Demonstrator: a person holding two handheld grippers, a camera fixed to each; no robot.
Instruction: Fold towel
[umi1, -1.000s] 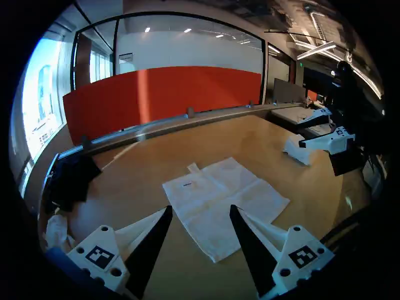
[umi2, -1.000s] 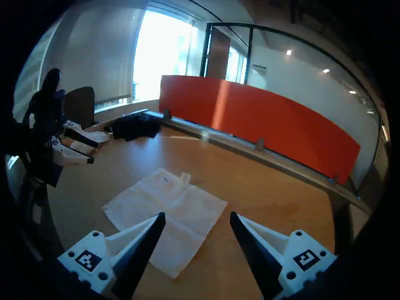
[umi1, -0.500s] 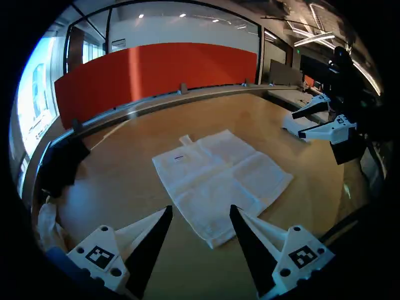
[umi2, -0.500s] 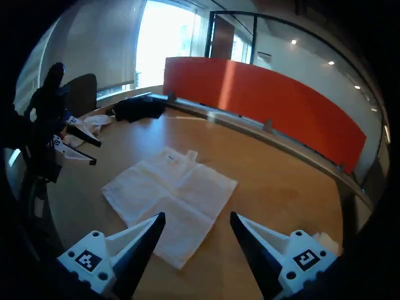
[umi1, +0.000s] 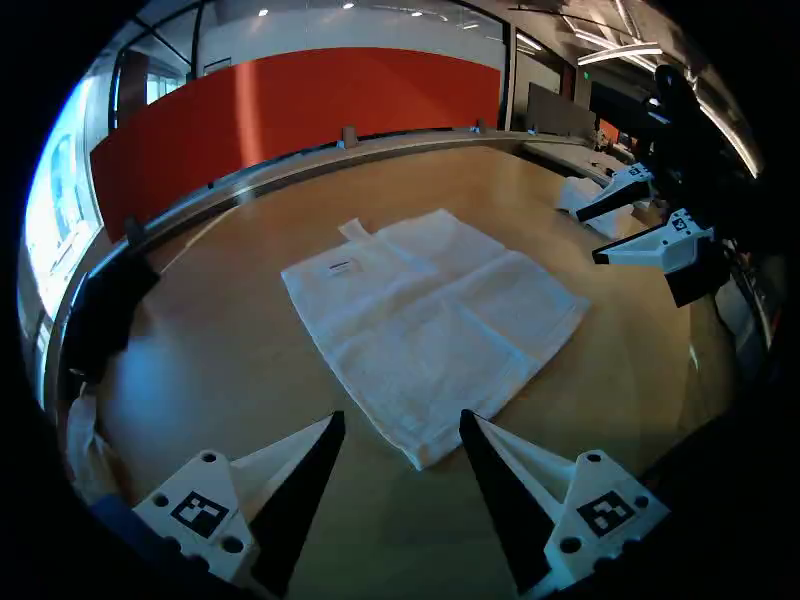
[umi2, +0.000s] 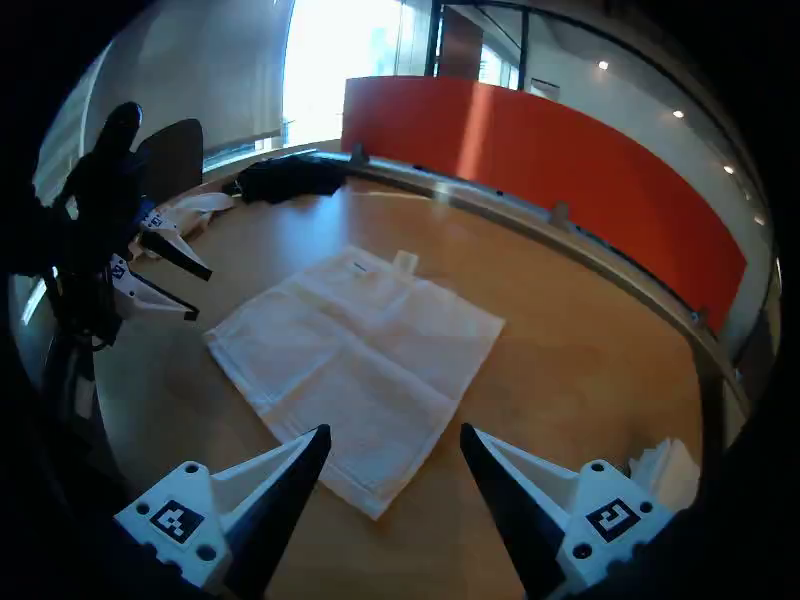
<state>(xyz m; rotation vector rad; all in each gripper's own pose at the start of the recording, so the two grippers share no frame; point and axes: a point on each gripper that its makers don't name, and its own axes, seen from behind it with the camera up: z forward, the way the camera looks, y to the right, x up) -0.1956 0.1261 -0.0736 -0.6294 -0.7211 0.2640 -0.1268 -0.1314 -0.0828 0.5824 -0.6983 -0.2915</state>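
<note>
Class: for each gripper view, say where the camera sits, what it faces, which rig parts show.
Left gripper view: rides the left gripper, faces the flat white cloth towel on the wooden table; own open fingers below, right gripper at right.
Right gripper view: rides the right gripper, faces the towel; open fingers below, left gripper at left.
Both share towel, table, orange panel.
</note>
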